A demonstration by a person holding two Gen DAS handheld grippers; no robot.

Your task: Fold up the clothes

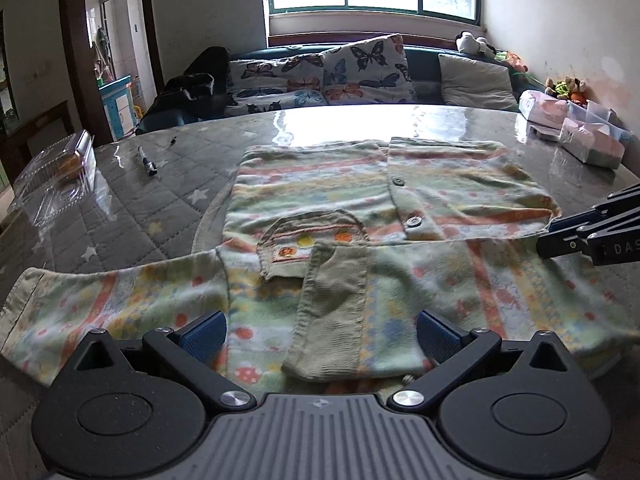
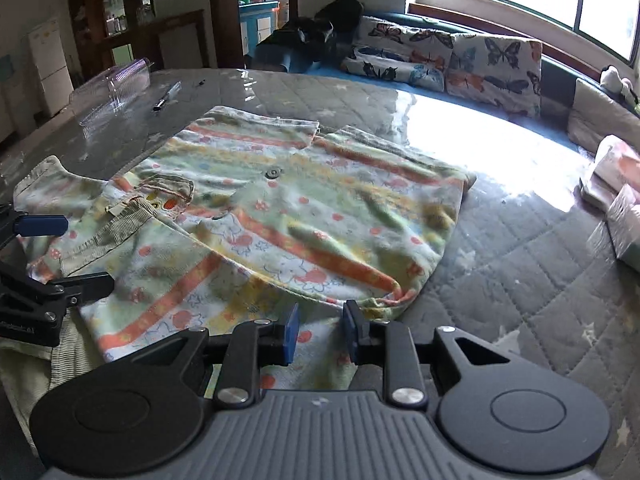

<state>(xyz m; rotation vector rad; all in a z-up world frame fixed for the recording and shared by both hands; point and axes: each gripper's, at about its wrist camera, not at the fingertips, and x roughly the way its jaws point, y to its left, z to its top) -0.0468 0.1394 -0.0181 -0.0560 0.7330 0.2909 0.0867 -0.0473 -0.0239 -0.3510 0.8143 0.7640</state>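
A small button-up shirt [image 1: 320, 200] [image 2: 300, 208] in pastel stripes and dots lies flat on the quilted table, collar toward me, one sleeve spread to the left. My left gripper [image 1: 320, 332] hovers wide open over the corduroy collar [image 1: 332, 320], with nothing between its blue pads. It also shows at the left edge of the right wrist view [image 2: 68, 254]. My right gripper [image 2: 320, 332] sits low over the shirt's near right edge. Its jaws stand a narrow gap apart, with cloth lying loose under the gap. From the left wrist view it [image 1: 550, 238] reaches in from the right.
A clear plastic clamshell box [image 1: 60, 172] [image 2: 120, 80] and a pen [image 1: 146, 162] [image 2: 166, 96] lie at the table's far left. Wrapped boxes [image 1: 580, 136] [image 2: 616, 200] crowd the right edge. A sofa with butterfly cushions [image 1: 360, 72] runs behind the table [image 2: 520, 260].
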